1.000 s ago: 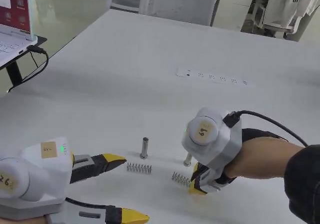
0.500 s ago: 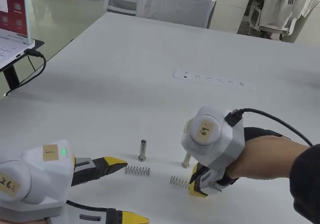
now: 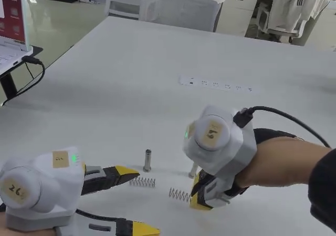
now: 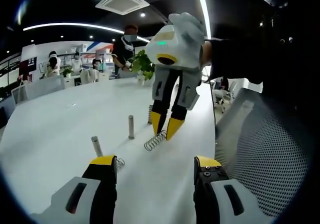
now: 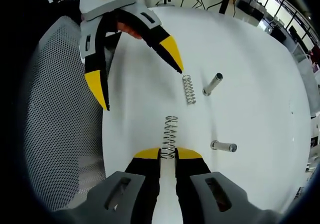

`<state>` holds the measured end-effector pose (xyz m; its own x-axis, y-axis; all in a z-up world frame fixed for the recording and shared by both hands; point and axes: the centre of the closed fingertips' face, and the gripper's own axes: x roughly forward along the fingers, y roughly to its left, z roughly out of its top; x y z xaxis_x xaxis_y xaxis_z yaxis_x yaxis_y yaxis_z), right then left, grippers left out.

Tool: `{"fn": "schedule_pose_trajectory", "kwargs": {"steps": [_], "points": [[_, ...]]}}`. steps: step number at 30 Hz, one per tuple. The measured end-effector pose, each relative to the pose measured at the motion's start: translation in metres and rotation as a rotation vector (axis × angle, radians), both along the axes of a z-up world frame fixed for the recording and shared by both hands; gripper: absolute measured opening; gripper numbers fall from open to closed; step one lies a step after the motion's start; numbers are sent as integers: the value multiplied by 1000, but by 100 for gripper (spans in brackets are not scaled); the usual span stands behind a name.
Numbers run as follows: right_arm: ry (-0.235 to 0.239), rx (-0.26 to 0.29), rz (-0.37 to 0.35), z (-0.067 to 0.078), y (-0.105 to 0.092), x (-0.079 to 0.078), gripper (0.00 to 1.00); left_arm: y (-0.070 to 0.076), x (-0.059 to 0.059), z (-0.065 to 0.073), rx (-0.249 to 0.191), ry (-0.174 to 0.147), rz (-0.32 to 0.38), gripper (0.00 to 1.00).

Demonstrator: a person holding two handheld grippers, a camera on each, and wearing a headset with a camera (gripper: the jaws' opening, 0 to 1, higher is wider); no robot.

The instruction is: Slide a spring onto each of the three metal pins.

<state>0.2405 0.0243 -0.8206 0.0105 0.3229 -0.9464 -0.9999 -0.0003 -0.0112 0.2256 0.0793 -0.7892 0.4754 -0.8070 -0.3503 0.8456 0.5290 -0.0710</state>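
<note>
Spring one (image 3: 180, 195) lies flat on the white table (image 3: 121, 94), low in the middle of the head view, and your right tool (image 3: 202, 198) has its yellow tips closed on the spring's right-hand end. In the right gripper view you see that end pinched between the two tips at bottom centre, with the rest of the coil running straight up the frame along the table. Spring two (image 3: 143, 182) lies loose just left of spring one, apart from it. Your left tool (image 3: 137, 200), at the lower left of the head view, has its jaws spread wide with nothing between them. Its upper tip sits just beside the left end of spring two, and I cannot tell whether it touches.

Two metal pins stand upright on the table just above the springs in the head view. The left pin (image 3: 147, 160) is above spring two, and the right pin (image 3: 193, 168) is close against your right tool, its foot hidden by the tool's body. Both look bare in the right gripper view. In the left gripper view a third upright shaft (image 4: 150, 114) shows behind the right tool's jaw; you cannot tell from here whether it carries anything. A white power strip (image 3: 215, 83) lies higher up the table, well apart.
</note>
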Motion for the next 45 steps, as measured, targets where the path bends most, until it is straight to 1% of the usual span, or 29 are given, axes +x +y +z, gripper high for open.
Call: {"fn": "schedule_pose_trajectory", "kwargs": {"steps": [5,8,11,13,20,25,34,40,45], "points": [[2,7,35,5,4,-8,9,-3,0,0,3,-2,-16,54],[6,17,68,7,7,-12,9,-4,-1,-1,-5,5,-23,52],[5,19,71,8,9,-14,9,-4,-1,-2,-3,9,-30,50],[3,21,79,10,11,-14,9,-5,-1,-1,-9,9,-33,48],[-1,32,114,15,16,-19,9,-8,-2,1,-15,0,-48,42],[2,43,147,18,19,-24,9,-11,-4,3,-17,-10,-69,35],[-2,56,195,19,21,-28,9,-14,-8,5,-20,-17,-95,22],[-7,63,235,20,22,-31,9,-16,-10,6,-26,-15,-108,16],[-8,63,255,19,21,-33,9,-17,-12,5,-23,-11,-117,11]]}}
